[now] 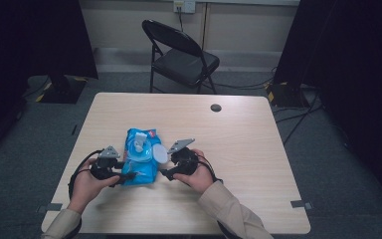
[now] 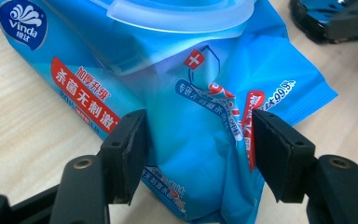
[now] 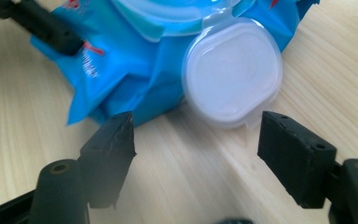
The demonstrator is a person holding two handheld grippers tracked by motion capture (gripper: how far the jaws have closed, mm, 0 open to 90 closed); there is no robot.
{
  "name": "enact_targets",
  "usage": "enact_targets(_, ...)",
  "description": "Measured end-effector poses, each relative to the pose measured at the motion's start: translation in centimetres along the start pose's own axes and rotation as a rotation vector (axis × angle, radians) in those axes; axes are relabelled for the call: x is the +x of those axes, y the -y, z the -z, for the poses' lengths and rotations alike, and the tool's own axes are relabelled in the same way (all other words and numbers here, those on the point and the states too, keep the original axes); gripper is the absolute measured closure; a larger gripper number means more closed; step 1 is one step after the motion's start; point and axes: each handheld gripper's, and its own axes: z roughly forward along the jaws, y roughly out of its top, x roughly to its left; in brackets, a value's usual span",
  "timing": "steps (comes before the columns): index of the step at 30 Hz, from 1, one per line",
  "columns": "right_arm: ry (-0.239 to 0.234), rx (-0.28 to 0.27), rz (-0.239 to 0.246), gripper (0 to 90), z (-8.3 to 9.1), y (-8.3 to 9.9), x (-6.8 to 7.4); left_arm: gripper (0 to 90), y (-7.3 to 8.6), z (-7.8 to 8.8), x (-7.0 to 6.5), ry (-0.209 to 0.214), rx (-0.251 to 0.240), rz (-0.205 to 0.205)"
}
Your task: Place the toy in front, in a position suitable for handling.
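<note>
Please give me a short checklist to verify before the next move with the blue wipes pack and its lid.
1. Left claw pinches the wipes pack at its crumpled end: ok.
2. Lid is flipped open: ok.
3. Right claw is open and holds nothing, near the lid: ok.
4. A wipe sticks up from the opening: ok.
5. Pack rests on the table, away from edges: ok.
6. Grip firm enough for pulling: cannot tell.

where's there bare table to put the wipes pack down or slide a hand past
Free: the far half of the table, between the wipes pack and the small dark round spot; the whole right side beyond the right gripper; the left strip by the left gripper. Crowded: the near middle, where both grippers flank the pack and its flipped-open lid.
</note>
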Motion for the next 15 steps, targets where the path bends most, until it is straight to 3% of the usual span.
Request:
enact_targets(11, 0.016, 0.017, 0.015, 25.1, 3.7, 2.4, -0.5, 37.9, -1.6, -1.4, 1.8, -0.008, -0.007, 0.025)
enact_targets(15, 0.021, 0.012, -0.025, 24.0, 4.8, 3.8, -1.2, 38.1, -2.3, -1.8, 2.6, -0.01, 0.003, 0.023)
